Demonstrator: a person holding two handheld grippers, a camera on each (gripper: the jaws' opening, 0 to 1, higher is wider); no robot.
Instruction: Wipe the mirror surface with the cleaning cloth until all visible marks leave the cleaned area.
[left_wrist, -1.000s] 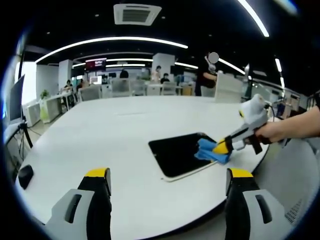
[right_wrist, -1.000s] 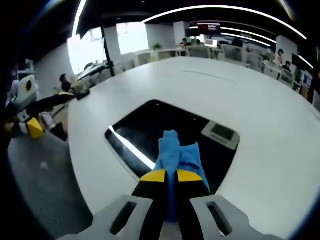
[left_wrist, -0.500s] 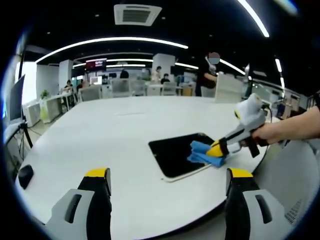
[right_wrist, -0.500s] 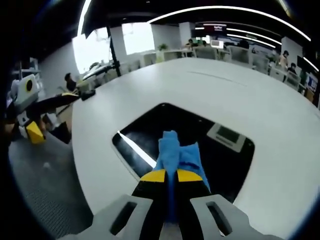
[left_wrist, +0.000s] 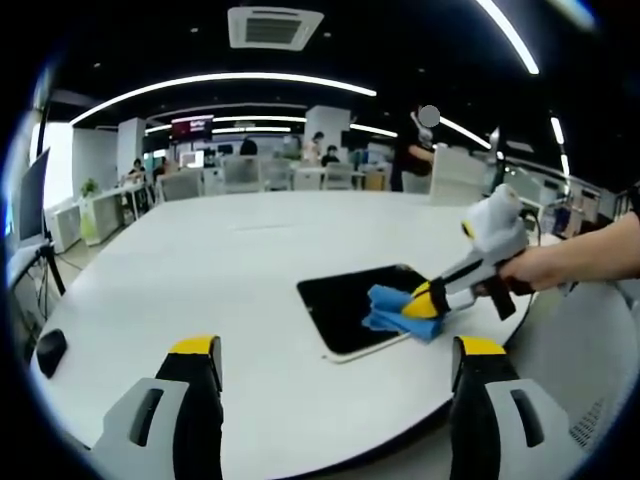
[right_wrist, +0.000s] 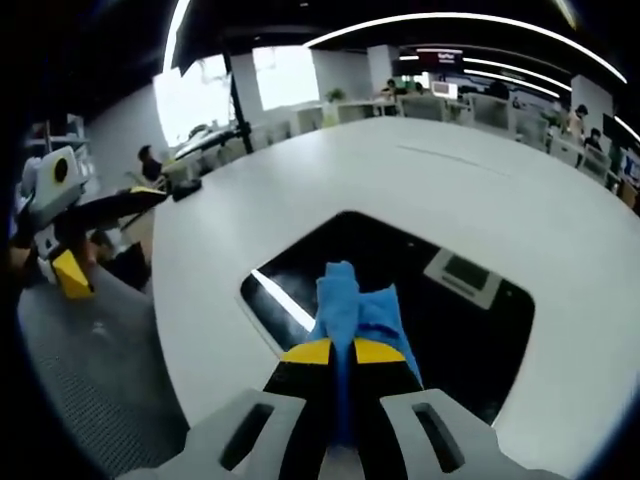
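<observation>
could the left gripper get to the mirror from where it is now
Probably yes. The left gripper is open and holds nothing, and bare white table lies between it and the mirror. Only the right gripper with the blue cloth occupies the mirror's far side.

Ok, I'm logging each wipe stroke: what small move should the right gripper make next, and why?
Probably carry the stroke on across the mirror. The right gripper is shut on the blue cloth near the mirror's edge, and most of the dark glass lies beyond it.
</observation>
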